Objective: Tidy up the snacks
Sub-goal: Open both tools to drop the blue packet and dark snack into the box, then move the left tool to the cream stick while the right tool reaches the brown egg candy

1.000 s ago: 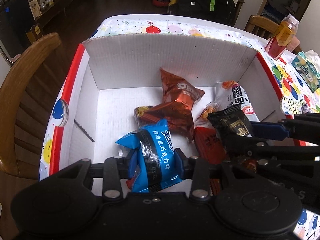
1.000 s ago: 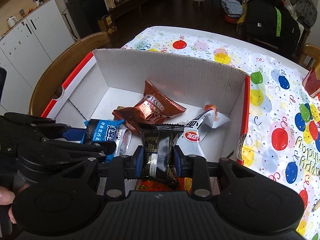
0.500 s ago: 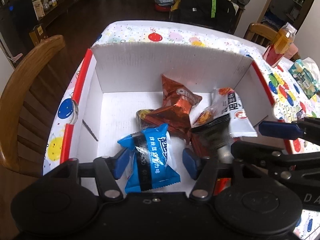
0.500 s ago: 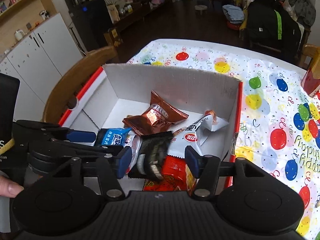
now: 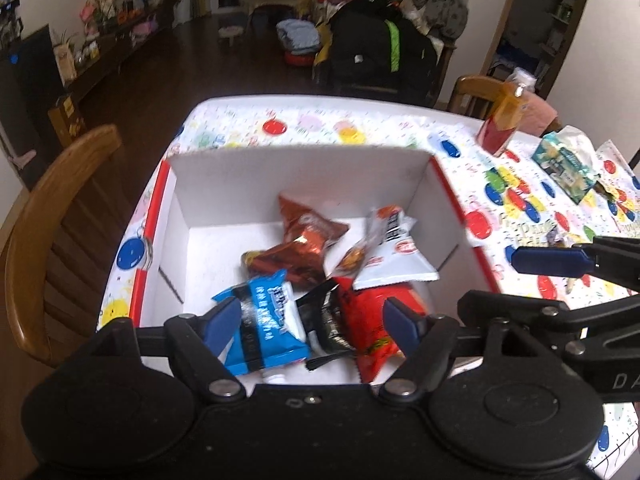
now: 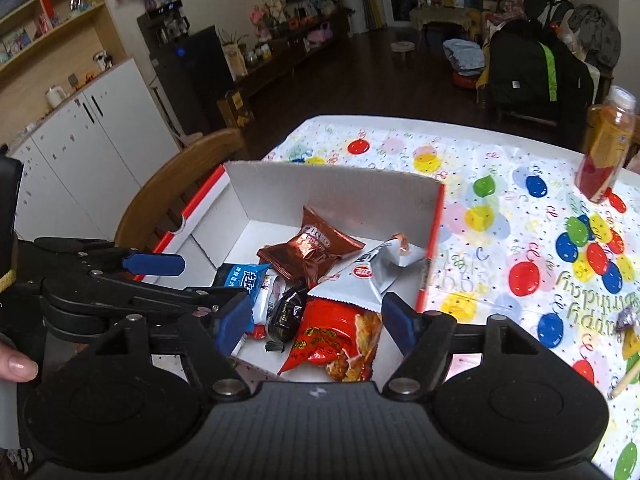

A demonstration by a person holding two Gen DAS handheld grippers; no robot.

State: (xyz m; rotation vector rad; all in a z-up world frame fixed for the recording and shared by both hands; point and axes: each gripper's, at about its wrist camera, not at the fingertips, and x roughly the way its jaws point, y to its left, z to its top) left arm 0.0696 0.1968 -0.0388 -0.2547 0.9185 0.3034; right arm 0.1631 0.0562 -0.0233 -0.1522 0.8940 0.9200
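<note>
A white cardboard box with red edges holds several snack packs. A blue pack and a black pack lie near its front wall, beside a red pack, a white pack and two brown packs. My left gripper hangs open above the box front, holding nothing. My right gripper is open too, raised over the black pack and red pack. The blue pack lies partly behind the left gripper's finger.
The box sits on a table with a balloon-print cloth. A juice bottle stands at the far right, and a green tissue pack lies beyond the box. A wooden chair stands at the left. A hand's fingertip shows at the left edge.
Both grippers opened and let go: the blue pack dropped from the left one, the black pack from the right one. Both grippers then rose and drew back from the box.
</note>
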